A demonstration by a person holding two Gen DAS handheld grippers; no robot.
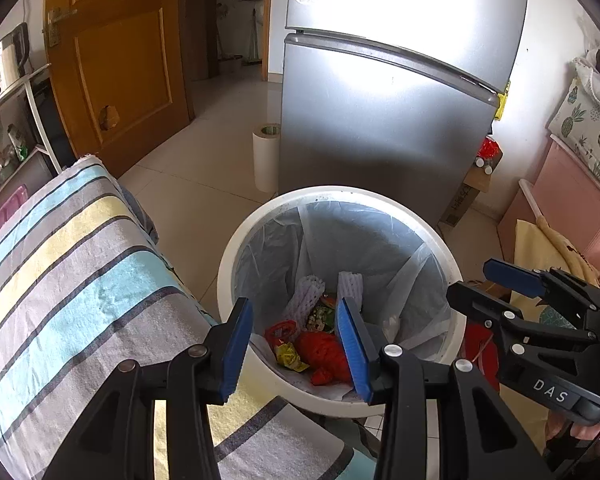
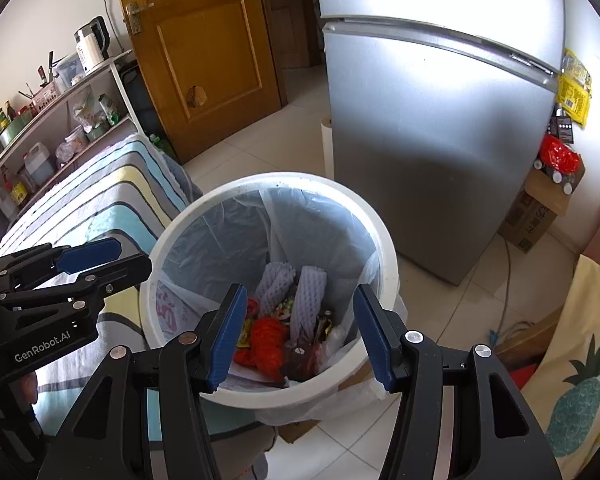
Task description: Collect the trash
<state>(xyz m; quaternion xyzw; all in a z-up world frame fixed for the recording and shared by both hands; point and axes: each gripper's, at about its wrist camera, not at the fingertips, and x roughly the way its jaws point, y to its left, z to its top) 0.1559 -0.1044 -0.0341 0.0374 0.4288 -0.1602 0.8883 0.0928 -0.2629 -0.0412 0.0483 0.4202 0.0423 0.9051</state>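
A white round trash bin [image 1: 428,220] with a clear liner stands on the floor in front of the fridge; it also shows in the right wrist view [image 2: 204,208]. Inside lie red plastic [image 1: 320,350], a yellow wrapper [image 1: 290,358] and white foam fruit nets [image 2: 310,292]. My left gripper [image 1: 296,346] hovers over the bin's near rim, open and empty. My right gripper [image 2: 302,338] hovers over the bin too, open and empty. Each gripper shows at the edge of the other's view.
A striped cloth surface [image 1: 72,264] lies left of the bin. A silver fridge [image 1: 380,120] stands behind it, with a white roll [image 1: 265,160] beside it. A wooden door [image 1: 120,60], a shelf [image 2: 60,120], a cardboard box [image 2: 532,216] and a pineapple-print cushion [image 2: 572,392] surround the spot.
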